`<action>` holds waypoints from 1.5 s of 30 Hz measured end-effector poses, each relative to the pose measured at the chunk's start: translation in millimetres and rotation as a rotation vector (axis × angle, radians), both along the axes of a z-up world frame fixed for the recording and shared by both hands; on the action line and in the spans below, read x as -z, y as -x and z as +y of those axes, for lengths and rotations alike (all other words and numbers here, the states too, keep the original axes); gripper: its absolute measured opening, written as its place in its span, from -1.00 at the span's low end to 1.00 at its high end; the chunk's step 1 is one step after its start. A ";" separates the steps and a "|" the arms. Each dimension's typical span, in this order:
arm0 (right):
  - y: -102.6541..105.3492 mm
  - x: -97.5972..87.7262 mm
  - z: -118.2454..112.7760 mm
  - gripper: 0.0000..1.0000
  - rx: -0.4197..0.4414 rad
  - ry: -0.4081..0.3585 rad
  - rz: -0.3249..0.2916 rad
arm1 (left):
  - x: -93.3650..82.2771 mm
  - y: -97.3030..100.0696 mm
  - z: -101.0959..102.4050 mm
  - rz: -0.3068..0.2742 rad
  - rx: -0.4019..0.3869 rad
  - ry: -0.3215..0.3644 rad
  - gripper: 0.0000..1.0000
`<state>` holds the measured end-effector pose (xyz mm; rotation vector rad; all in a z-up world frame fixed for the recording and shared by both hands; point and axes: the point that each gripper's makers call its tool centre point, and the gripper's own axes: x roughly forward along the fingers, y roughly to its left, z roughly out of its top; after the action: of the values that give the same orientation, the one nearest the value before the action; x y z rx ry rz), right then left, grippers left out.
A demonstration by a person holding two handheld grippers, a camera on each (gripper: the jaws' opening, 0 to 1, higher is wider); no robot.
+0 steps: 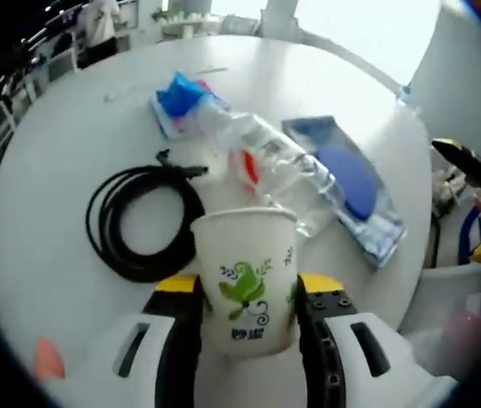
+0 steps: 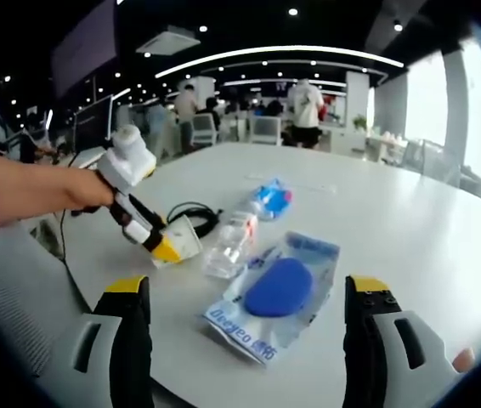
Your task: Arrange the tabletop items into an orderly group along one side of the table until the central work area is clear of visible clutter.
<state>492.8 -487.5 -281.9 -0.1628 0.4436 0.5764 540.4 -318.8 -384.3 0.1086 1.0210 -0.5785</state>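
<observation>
The left gripper [image 1: 249, 319] has its jaws pressed against both sides of a white paper cup [image 1: 246, 280] with a green leaf print, holding it upright just above the tabletop [image 1: 62, 280]; in the right gripper view the same gripper [image 2: 166, 246] tilts down toward the surface with the cup [image 2: 183, 239] at its yellow tips. The right gripper [image 2: 245, 319] stands with jaws spread wide and nothing between them, hovering over the near edge of the tabletop [image 2: 410, 221].

Just beyond the cup lies a clear plastic bottle [image 1: 266, 157] on its side, and a coiled black cable [image 1: 143, 221] rests to one side of it; past the bottle is a small blue and white packet [image 1: 177, 102]; beside the bottle lies a flat clear package [image 1: 351, 191] with a blue oval object inside, and that package [image 2: 274, 293] sits directly ahead of the open right jaws.

The tabletop is round, white and glossy; the room is a large open office with ceiling light strips, bright windows on one side, chairs and people standing in the distance.

A bare forearm [image 2: 28, 191] reaches in from the left of the right gripper view, the hand [image 2: 87, 189] wrapped round the left gripper's white handle.
</observation>
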 end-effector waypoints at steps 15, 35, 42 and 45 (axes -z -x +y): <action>0.8 0.8 0.3 0.89 -0.005 0.010 0.004 | -4.6 1.0 0.9 -0.029 -0.009 0.042 -0.21; 1.1 0.3 4.6 0.89 -0.024 0.013 -0.002 | -60.2 -3.2 9.7 -0.175 -0.023 0.207 -0.21; 1.7 0.9 6.0 0.90 -0.032 0.021 -0.002 | -82.0 -7.2 16.2 -0.242 -0.033 0.260 -0.22; 1.7 0.9 6.5 0.90 -0.034 0.024 -0.001 | -87.0 -7.9 15.8 -0.267 -0.033 0.279 -0.22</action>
<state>491.1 -481.1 -282.8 -0.1937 0.4474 0.6045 548.3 -303.0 -297.3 -0.0762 0.6748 -0.6520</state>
